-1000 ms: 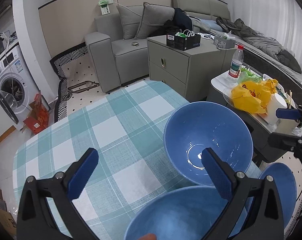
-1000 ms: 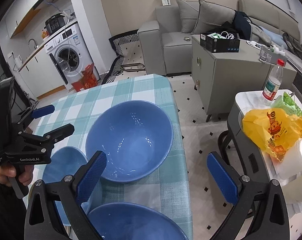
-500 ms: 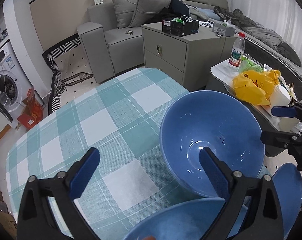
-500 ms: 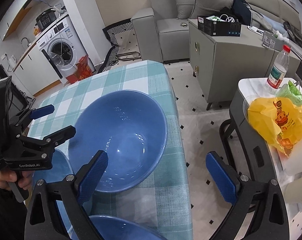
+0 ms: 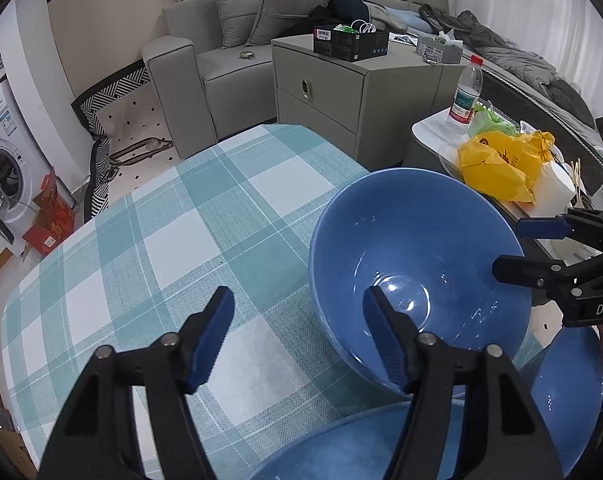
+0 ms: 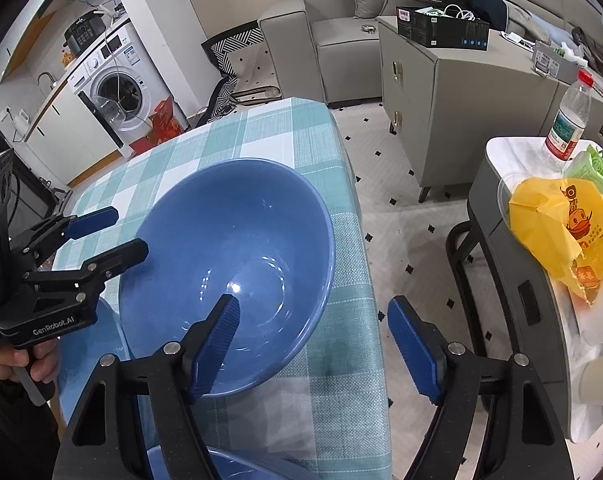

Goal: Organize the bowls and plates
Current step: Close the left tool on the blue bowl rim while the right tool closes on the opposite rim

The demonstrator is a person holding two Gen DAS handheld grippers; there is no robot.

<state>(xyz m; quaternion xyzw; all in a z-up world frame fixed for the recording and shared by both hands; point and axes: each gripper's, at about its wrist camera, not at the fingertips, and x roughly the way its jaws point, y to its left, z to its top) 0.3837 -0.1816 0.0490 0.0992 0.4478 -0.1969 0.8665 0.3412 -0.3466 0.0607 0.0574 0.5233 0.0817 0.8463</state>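
A large blue bowl [image 5: 417, 248] [image 6: 237, 240] stands near the right edge of the checked tablecloth [image 5: 173, 248]. My left gripper [image 5: 299, 340] straddles its left rim, one finger inside the bowl and one over the cloth. Its jaws are closing and the pads stand clear of the wall. My right gripper [image 6: 315, 350] straddles the opposite rim, its jaws closing too and not pressing. Each gripper shows in the other's view: the right gripper [image 5: 517, 248] and the left gripper [image 6: 117, 236]. Two more blue bowls lie close by, one [image 5: 361, 444] [image 6: 221, 468] below and one [image 5: 569, 388] [image 6: 89, 360] beside.
The table edge [image 6: 361, 280] drops off just right of the big bowl. Beyond it stands a side table [image 6: 501, 152] with a yellow bag [image 6: 561, 228] and a water bottle [image 6: 567, 120]. A grey cabinet [image 5: 321, 92], a sofa and a washing machine [image 6: 117, 88] stand farther back.
Both grippers have sunk toward the big bowl and their jaws have narrowed. Each now has one finger deeper inside the bowl.
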